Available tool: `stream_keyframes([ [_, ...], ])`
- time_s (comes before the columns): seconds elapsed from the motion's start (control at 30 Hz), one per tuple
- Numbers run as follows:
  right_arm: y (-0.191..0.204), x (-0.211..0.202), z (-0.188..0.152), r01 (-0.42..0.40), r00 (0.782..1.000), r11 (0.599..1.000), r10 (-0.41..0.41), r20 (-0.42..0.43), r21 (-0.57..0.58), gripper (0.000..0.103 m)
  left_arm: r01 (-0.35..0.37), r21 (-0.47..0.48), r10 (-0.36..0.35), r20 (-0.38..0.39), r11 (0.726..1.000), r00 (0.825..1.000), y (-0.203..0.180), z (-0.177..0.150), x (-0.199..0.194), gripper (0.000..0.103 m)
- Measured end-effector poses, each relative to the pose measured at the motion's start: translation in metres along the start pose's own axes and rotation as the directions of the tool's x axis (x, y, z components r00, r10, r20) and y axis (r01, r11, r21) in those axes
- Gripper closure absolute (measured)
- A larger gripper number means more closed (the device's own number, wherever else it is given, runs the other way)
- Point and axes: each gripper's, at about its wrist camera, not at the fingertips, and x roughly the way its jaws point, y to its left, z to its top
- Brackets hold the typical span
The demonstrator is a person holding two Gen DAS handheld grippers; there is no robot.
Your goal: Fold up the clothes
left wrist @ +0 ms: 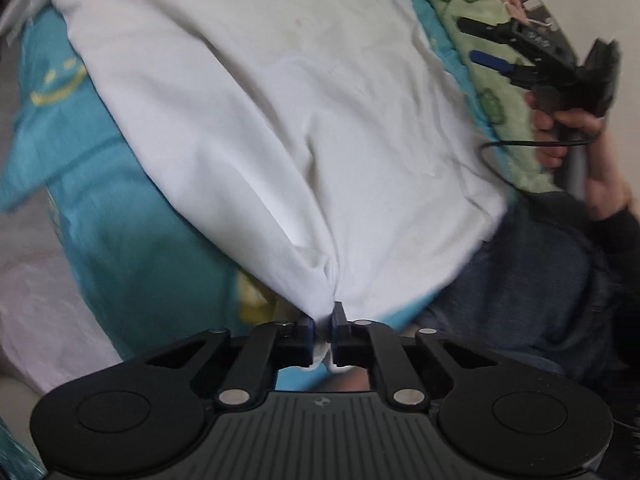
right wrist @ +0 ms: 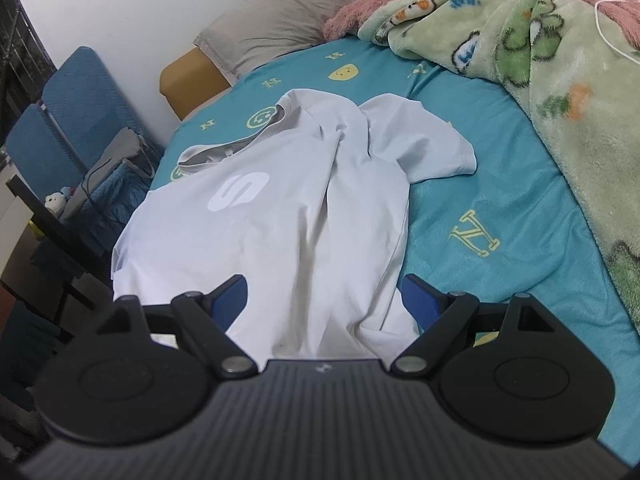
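A white T-shirt [right wrist: 288,208] with a white logo lies crumpled on the teal bed sheet [right wrist: 480,184]. My left gripper [left wrist: 324,326] is shut on a bunched edge of the shirt [left wrist: 260,120] and the cloth stretches away from it. My right gripper [right wrist: 324,300] is open, its blue pads on either side of the shirt's near hem, just above it. In the left wrist view the right gripper [left wrist: 480,42] shows at the far right, open, held in a hand over the blanket's edge.
A green fleece blanket [right wrist: 560,80] with a pink one lies on the bed's right side. A grey pillow [right wrist: 288,16] is at the head. Blue chairs [right wrist: 68,120] and a dark table stand left of the bed. The person's lap [left wrist: 540,272] is near.
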Motion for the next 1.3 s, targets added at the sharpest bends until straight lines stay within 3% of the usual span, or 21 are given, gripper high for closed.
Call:
stream_keyframes([
  [0.03,0.0,0.0,0.0,-0.001,1.0,1.0,0.001,-0.001,0.002,0.018,0.044,-0.02,-0.044,-0.001,0.999,0.999,0.002,-0.002,-0.007,0.096],
  [0.1,0.001,0.001,0.0,-0.002,1.0,1.0,0.002,-0.001,0.0,0.018,0.049,-0.079,-0.049,0.006,0.996,0.999,0.01,-0.008,-0.016,0.096],
  [0.17,0.001,0.002,0.001,-0.004,1.0,1.0,0.004,-0.001,-0.002,0.018,-0.049,-0.122,0.044,-0.041,0.991,0.998,0.018,-0.016,-0.01,0.096],
  [0.27,0.001,0.002,0.001,-0.002,1.0,1.0,0.002,-0.001,-0.001,0.018,-0.195,-0.139,0.184,-0.086,0.971,0.979,0.022,-0.028,0.004,0.094],
  [0.37,-0.002,0.002,0.0,-0.003,1.0,1.0,0.004,-0.01,0.011,0.018,-0.271,-0.111,0.271,-0.012,0.956,0.963,0.011,-0.032,-0.003,0.078],
  [0.4,-0.003,0.002,0.001,-0.007,1.0,1.0,0.007,-0.013,0.021,0.018,-0.316,-0.099,0.319,0.021,0.944,0.947,0.006,-0.032,-0.009,0.059],
  [0.43,-0.005,0.003,0.002,-0.011,1.0,0.999,0.011,-0.015,0.032,0.018,-0.361,-0.09,0.367,0.056,0.928,0.929,0.0,-0.031,-0.014,0.042],
  [0.53,-0.01,0.006,0.006,-0.022,1.0,0.998,0.024,-0.019,0.066,0.018,-0.461,-0.076,0.467,0.175,0.884,0.867,-0.023,-0.026,-0.029,0.028],
  [0.67,-0.022,0.01,0.018,-0.062,0.998,0.988,0.061,0.015,0.145,0.018,-0.569,-0.073,0.552,0.37,0.819,0.748,-0.064,-0.008,-0.039,0.02],
  [0.77,-0.032,0.015,0.024,-0.079,0.996,0.978,0.07,0.053,0.191,0.018,-0.578,-0.153,0.564,0.514,0.802,0.647,-0.095,0.009,-0.039,0.014],
  [0.83,-0.037,0.019,0.028,-0.072,0.996,0.976,0.057,0.074,0.206,0.018,-0.527,-0.223,0.548,0.571,0.82,0.611,-0.109,0.025,-0.035,0.011],
  [0.93,-0.044,0.026,0.03,-0.072,0.994,0.971,0.052,0.091,0.228,0.018,-0.467,-0.314,0.549,0.631,0.827,0.548,-0.128,0.05,-0.019,0.008],
  [1.03,-0.049,0.033,0.031,-0.085,0.993,0.967,0.061,0.106,0.239,0.018,-0.41,-0.344,0.526,0.675,0.845,0.517,-0.144,0.066,0.004,0.008],
  [1.1,-0.055,0.04,0.032,-0.112,0.99,0.96,0.087,0.108,0.258,0.017,-0.353,-0.39,0.524,0.684,0.85,0.507,-0.144,0.069,0.021,0.008],
  [1.23,-0.075,0.062,0.037,-0.18,0.983,0.914,0.154,0.099,0.364,0.017,-0.275,-0.447,0.522,0.668,0.851,0.531,-0.123,0.066,0.038,0.008],
  [1.3,-0.093,0.078,0.039,-0.194,0.981,0.863,0.167,0.097,0.467,0.017,-0.286,-0.466,0.544,0.655,0.837,0.525,-0.111,0.059,0.04,0.008],
])
